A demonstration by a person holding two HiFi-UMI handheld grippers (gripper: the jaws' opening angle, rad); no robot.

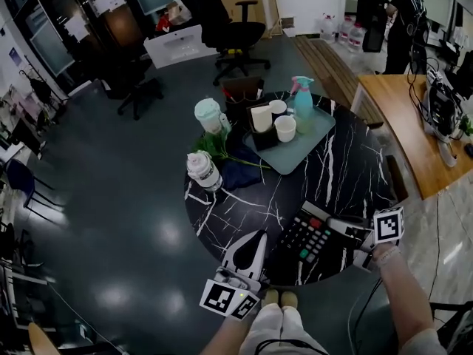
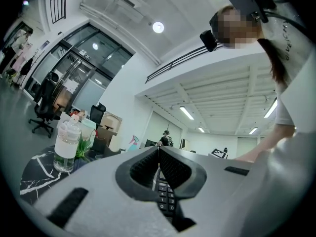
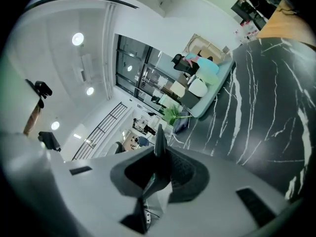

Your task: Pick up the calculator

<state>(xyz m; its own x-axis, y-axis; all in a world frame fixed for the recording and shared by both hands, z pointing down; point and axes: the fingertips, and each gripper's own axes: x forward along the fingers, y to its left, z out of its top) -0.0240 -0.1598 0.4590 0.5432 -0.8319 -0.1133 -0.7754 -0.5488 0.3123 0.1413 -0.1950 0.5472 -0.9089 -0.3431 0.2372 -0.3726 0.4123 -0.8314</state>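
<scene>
The black calculator with coloured keys hangs just above the near rim of the round black marble table, held from both sides. My left gripper is shut on its left edge. In the left gripper view the keypad shows edge-on between the closed pads of that gripper. My right gripper is shut on the calculator's right end. The right gripper view has a thin dark edge of the calculator sticking out from between the jaws of that gripper.
On the far half of the table stands a teal tray with white cups and a spray bottle. A clear bottle, a lidded jar and a blue cloth stand left. A wooden desk lies right, office chairs behind.
</scene>
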